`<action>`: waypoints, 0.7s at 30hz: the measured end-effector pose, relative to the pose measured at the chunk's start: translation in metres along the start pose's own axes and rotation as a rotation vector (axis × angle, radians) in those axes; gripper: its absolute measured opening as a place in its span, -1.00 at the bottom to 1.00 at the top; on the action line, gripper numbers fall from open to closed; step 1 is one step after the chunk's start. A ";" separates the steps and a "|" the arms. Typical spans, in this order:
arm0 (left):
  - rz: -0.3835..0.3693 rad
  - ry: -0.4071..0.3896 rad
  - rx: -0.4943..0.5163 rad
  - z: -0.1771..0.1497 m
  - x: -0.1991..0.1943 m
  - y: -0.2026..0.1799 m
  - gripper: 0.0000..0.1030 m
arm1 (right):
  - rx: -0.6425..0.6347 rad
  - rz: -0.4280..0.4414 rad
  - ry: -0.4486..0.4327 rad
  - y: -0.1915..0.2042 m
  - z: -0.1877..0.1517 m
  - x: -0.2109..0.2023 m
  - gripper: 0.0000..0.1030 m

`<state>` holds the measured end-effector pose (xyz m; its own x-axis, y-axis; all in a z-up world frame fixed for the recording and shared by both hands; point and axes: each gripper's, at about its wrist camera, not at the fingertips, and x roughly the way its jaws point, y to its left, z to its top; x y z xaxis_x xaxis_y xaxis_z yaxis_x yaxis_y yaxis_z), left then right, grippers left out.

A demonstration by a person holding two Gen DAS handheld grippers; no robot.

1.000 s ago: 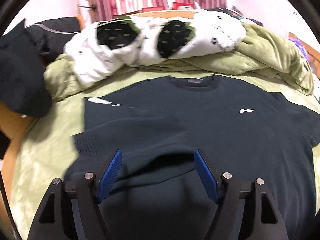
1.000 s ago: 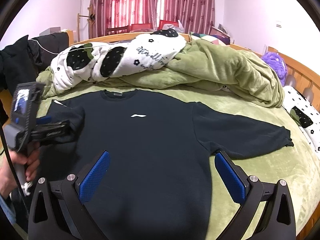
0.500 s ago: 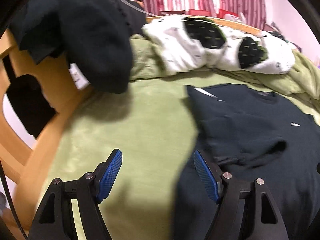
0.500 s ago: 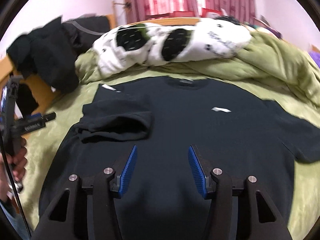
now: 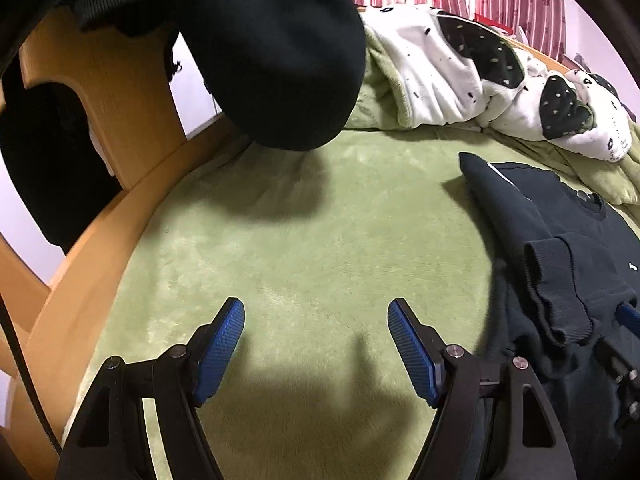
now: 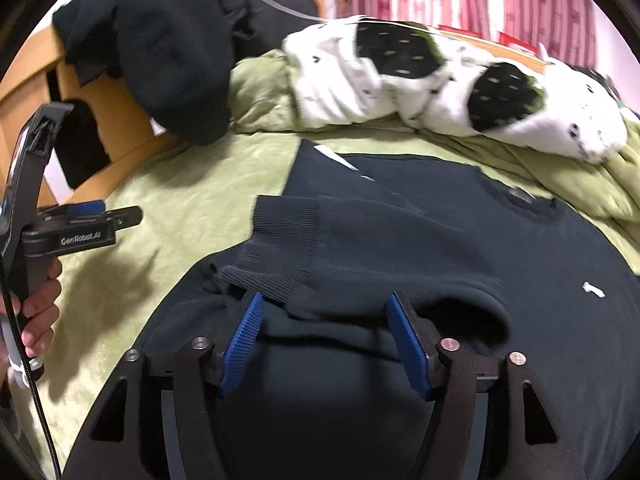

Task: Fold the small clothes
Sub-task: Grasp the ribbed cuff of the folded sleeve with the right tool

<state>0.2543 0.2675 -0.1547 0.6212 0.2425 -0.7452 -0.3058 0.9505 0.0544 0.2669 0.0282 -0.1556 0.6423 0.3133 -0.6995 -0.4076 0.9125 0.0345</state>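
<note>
The right gripper (image 6: 322,338), jaws opening and gripping nothing, hovers over the dark navy knit sweatshirt (image 6: 460,248) lying flat on the green plush bedspread (image 6: 192,200), 1 ribbed-cuff sleeve (image 6: 288,236) folded across its chest. The left gripper (image 5: 316,340) stands open, empty, beside it.

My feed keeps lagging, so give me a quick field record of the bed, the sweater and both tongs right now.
surface: green blanket on a wooden-framed bed
garment: dark sweater lying flat, front up, small white logo showing
sleeve: one sleeve folded in across the chest, ribbed cuff on top
left tongs: open, empty, over bare blanket beside the sweater
right tongs: opening, over the folded sleeve; cloth lies between the pads, not visibly pinched
clutter: white and black spotted bedding at the far side; dark clothes draped on the bed frame
</note>
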 end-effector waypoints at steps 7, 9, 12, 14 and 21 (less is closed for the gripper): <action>-0.044 0.011 -0.033 0.001 0.004 0.000 0.41 | -0.007 -0.029 0.030 0.010 -0.001 0.034 0.26; -0.044 0.010 -0.029 0.001 0.002 -0.003 0.41 | 0.016 -0.020 0.032 0.007 0.002 0.041 0.20; -0.038 0.007 -0.009 0.000 -0.001 -0.011 0.41 | 0.012 -0.046 0.040 0.004 0.006 0.045 -0.70; -0.034 0.003 0.004 0.001 -0.005 -0.017 0.41 | 0.031 -0.031 0.016 -0.004 0.009 0.037 -0.73; -0.054 -0.011 0.017 0.006 -0.028 -0.047 0.41 | 0.168 -0.101 -0.110 -0.073 0.021 -0.033 -0.74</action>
<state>0.2557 0.2168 -0.1327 0.6445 0.1931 -0.7398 -0.2595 0.9654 0.0259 0.2892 -0.0431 -0.1205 0.7451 0.2367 -0.6235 -0.2301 0.9687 0.0929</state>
